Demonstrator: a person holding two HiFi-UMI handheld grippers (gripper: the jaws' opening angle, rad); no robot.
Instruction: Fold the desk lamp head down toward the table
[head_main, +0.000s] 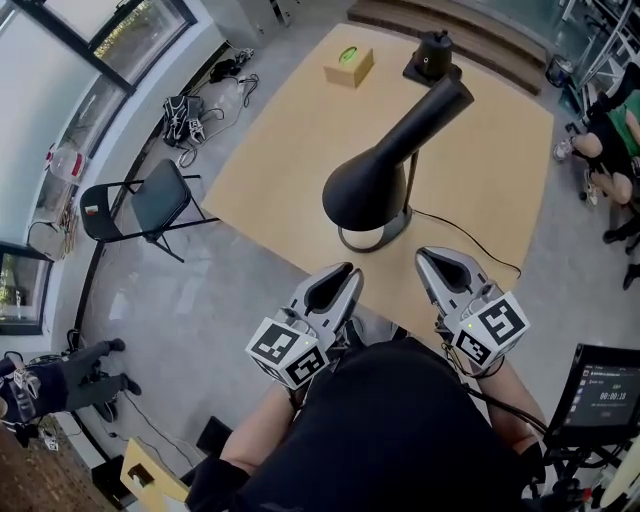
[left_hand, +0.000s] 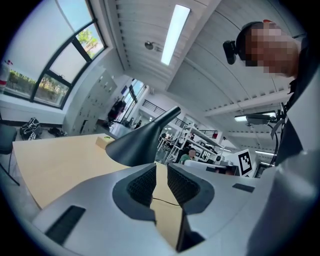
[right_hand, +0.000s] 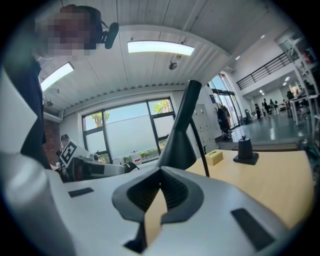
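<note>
Off the table's (head_main: 290, 160) left edge, a folding chair (head_main: 150, 205) on the floor, well clear of the work. At the near edge, left gripper (head_main: 343, 272) with jaws a narrow slit apart, nothing between them, just short of the desk lamp (head_main: 400, 150) and not touching it. Ring base (head_main: 372, 240) close to that near edge, cone head (head_main: 365, 185) slanting out over it (tipped fairly low, by the look). Right gripper (head_main: 432, 258) closed tight and empty, near the base. Best to steady the base with one gripper and press the head down near its neck with the other, slow and even, minding the cable (head_main: 470, 240) trailing toward the right edge. Plenty of bare table beyond; tissue box (head_main: 349, 66) and black stand (head_main: 432, 55) well apart at the far edge.
</note>
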